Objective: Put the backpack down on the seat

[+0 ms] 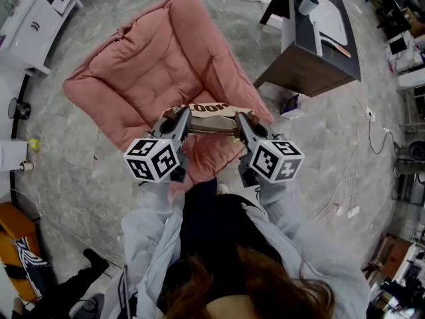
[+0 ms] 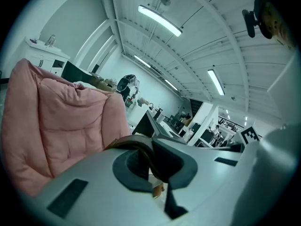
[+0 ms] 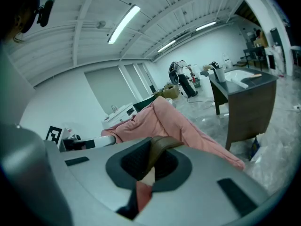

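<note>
The backpack is a pale cream thing with dark lettering across the top and a dark brown strap along its near edge. It's stretched out sideways, pretty much level, with the left tongs clamped on one end of the strap and the right tongs clamped on the other. From above it sits over the near part of the seat; can't tell if it's touching the cushion. The seat is a puffy pink quilted chair with a padded back and fat side rolls, empty, sitting on the grey floor.
</note>
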Motion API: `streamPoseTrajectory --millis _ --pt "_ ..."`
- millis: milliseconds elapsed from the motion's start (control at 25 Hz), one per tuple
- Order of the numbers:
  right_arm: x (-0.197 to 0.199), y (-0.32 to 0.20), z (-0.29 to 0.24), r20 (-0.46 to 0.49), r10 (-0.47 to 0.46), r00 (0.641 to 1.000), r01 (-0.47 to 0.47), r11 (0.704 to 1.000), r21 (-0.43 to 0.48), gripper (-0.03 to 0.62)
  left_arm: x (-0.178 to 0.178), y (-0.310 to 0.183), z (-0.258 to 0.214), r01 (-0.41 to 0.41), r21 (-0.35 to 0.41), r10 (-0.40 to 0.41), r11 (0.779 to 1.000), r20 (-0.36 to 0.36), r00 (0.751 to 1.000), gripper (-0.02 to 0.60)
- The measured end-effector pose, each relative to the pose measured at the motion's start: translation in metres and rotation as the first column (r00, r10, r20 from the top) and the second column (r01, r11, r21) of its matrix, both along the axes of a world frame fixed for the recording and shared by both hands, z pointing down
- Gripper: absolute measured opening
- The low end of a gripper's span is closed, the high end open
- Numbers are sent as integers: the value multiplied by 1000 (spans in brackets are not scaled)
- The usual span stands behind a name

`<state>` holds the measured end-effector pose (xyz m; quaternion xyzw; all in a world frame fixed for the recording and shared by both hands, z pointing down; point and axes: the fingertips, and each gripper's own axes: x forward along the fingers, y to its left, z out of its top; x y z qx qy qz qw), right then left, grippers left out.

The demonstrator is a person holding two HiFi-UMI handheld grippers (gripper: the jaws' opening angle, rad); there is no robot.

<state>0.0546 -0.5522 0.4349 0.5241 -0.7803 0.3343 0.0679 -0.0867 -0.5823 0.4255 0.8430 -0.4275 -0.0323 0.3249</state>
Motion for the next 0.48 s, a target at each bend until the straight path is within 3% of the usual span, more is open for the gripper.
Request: streamPoseTrajectory --millis 240,480 --pt "-24 14 66 17 -14 1000 17 985 -172 9 -22 0 73 20 -172 -19 985 10 1000 14" --pt "-25 39 87 31 31 999 -23 976 -218 9 -24 20 88 1 -208 2 978 15 1000 14"
